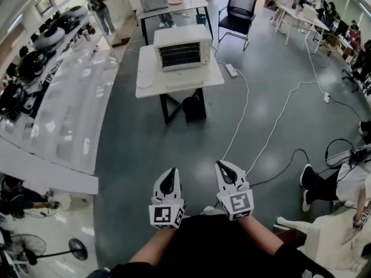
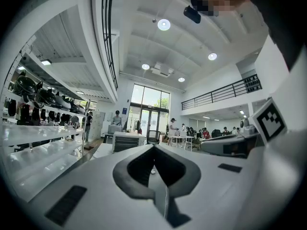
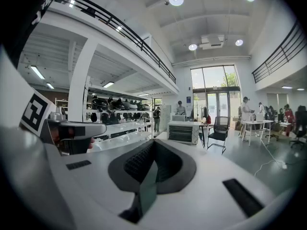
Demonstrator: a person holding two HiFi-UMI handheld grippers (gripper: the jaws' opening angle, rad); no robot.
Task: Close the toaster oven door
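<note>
Only overhead shows the bag under the table holding the toaster oven.

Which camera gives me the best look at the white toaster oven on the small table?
Head view: the white box-shaped toaster oven shows whole, from above, on its table. Both gripper views show only its small, distant front.

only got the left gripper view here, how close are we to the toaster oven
Observer: Not close. In the head view the left gripper and right gripper are near the body, with a stretch of floor between them and the toaster oven on its white table.
Operator: anything on the floor ahead
Observer: A white cable runs from a power strip beside the table toward the right gripper.
Operator: under the table
Observer: A black bag sits between its legs.
</note>
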